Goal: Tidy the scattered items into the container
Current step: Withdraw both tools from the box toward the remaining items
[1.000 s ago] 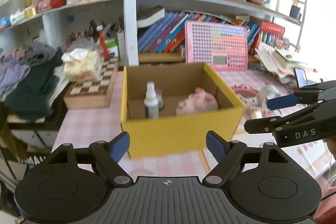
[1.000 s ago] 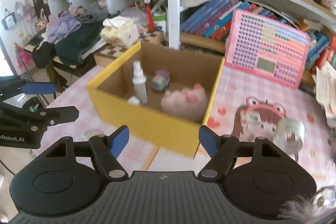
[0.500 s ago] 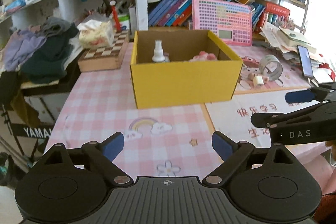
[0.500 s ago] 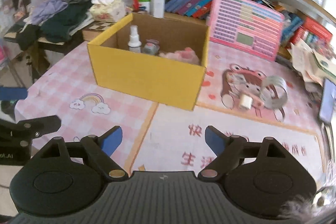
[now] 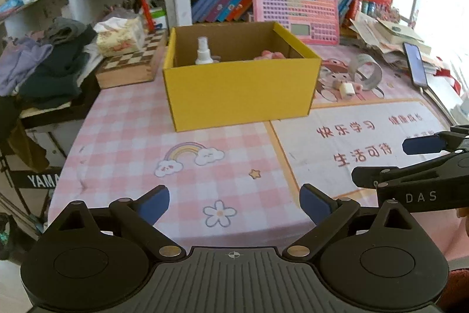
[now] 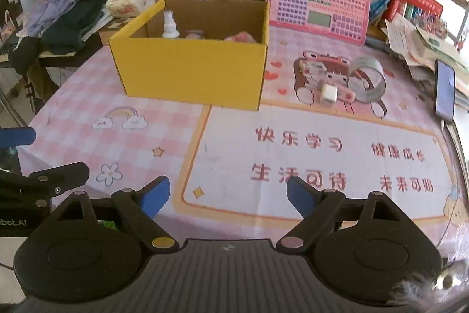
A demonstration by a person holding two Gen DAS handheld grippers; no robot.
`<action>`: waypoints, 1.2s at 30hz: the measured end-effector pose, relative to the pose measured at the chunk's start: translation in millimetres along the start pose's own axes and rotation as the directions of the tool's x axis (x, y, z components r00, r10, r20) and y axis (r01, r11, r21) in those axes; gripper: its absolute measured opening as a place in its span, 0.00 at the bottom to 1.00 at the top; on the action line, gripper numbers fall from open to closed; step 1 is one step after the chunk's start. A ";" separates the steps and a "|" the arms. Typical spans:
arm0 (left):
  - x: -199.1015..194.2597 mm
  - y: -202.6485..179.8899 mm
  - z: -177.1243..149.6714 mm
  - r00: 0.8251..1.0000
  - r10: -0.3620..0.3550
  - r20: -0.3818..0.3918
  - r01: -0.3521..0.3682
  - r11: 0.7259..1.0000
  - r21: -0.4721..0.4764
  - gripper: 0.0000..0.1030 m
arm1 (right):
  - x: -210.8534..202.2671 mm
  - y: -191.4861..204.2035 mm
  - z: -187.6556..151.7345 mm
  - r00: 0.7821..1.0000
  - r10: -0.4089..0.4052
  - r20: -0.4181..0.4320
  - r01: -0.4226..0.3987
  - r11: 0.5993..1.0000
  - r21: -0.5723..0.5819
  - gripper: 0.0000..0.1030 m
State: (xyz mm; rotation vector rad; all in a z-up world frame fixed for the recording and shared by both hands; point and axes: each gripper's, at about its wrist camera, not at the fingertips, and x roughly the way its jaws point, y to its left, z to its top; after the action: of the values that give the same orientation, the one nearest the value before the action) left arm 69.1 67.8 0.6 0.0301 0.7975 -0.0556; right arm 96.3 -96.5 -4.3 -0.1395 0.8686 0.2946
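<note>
A yellow cardboard box stands open on the pink table mat. Inside it are a white spray bottle and a pink plush. To the right of the box, a tape roll and a small white cube lie on the mat. My left gripper hangs over the near edge of the mat; its jaws are opening and hold nothing. My right gripper is beside it on the right, open and empty, well short of the cube and the tape.
A pink toy keyboard leans against the bookshelf behind the box. A phone and stacked papers lie at the far right. A chessboard box, a tissue pack and piled clothes sit to the left.
Both grippers have pulled back from the box towards the table's near edge and sunk a little. Both pairs of jaws now stand wider apart.
</note>
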 end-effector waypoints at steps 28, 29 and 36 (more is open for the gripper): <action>26.7 -59.0 0.1 0.977 -0.196 -0.084 0.202 0.976 0.077 0.95 | -12.0 -58.1 -27.8 0.994 -0.096 -0.056 0.105 0.978 0.178 0.85; 27.9 -61.5 1.0 0.975 -0.204 -0.083 0.211 0.974 0.081 0.95 | -12.3 -61.3 -28.5 0.993 -0.101 -0.058 0.111 0.976 0.187 0.85; 37.9 -82.5 12.7 0.961 -0.268 -0.073 0.275 0.955 0.110 0.95 | -15.6 -80.5 -32.0 0.989 -0.136 -0.060 0.146 0.967 0.208 0.85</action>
State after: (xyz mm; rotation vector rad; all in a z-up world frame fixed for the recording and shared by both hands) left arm 99.6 -16.6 -18.1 0.0351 0.8510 -0.3654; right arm 88.4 -183.8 -12.7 -0.0091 0.9251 0.0646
